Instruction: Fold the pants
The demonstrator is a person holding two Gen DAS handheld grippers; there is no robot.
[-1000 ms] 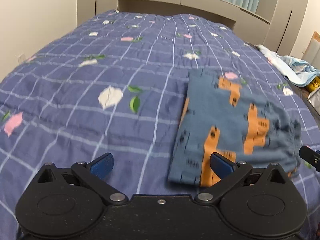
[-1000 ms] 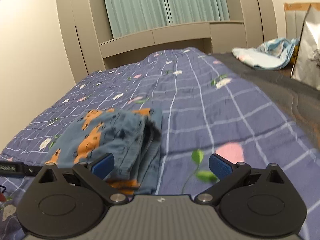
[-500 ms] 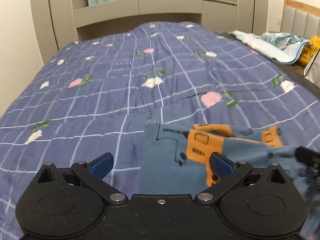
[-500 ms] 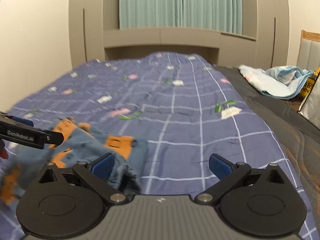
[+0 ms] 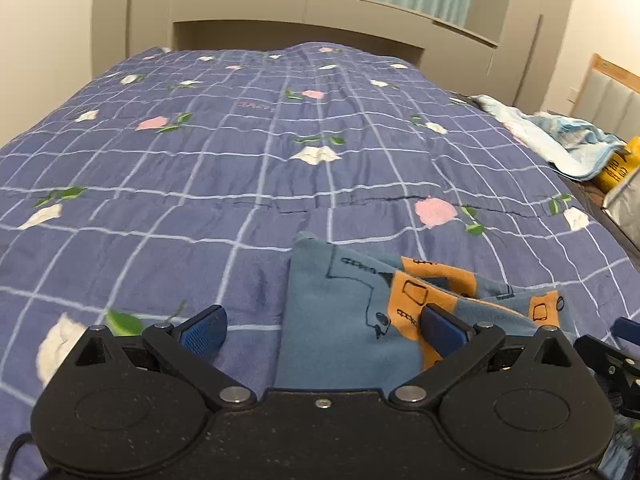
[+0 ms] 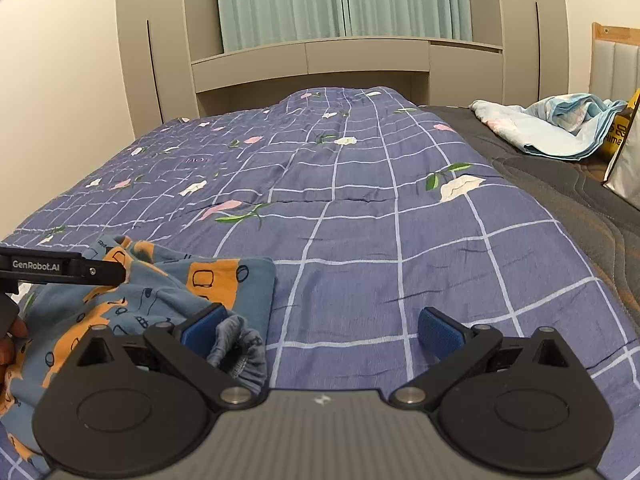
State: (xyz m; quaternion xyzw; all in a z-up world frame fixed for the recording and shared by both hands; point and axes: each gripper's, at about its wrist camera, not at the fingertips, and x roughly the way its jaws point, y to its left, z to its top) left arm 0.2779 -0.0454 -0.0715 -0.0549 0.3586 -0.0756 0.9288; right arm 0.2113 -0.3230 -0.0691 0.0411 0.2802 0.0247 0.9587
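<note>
The folded pants (image 5: 352, 312), blue with orange patches, lie on the purple checked quilt (image 5: 240, 168). In the left wrist view my left gripper (image 5: 320, 330) is open, its jaws wide over the pants' left edge, holding nothing. In the right wrist view the pants (image 6: 160, 288) lie at the lower left. My right gripper (image 6: 320, 330) is open at the pants' right edge, with a bunched waistband fold beside its left fingertip (image 6: 204, 328). The left gripper's black finger (image 6: 60, 268) reaches in over the pants from the left. The right gripper's tip (image 5: 608, 356) shows at the far right of the left wrist view.
A crumpled light-blue cloth (image 6: 552, 124) lies on a dark mattress (image 6: 560, 200) to the right. A yellow bag (image 5: 616, 168) and a shiny bag (image 6: 628, 168) stand beside it. A grey headboard unit (image 6: 312, 60) and curtains close the far end.
Both grippers have swung from looking across the pants to facing the headboard, ending low at the pants' near edge. The pants stay folded on the quilt.
</note>
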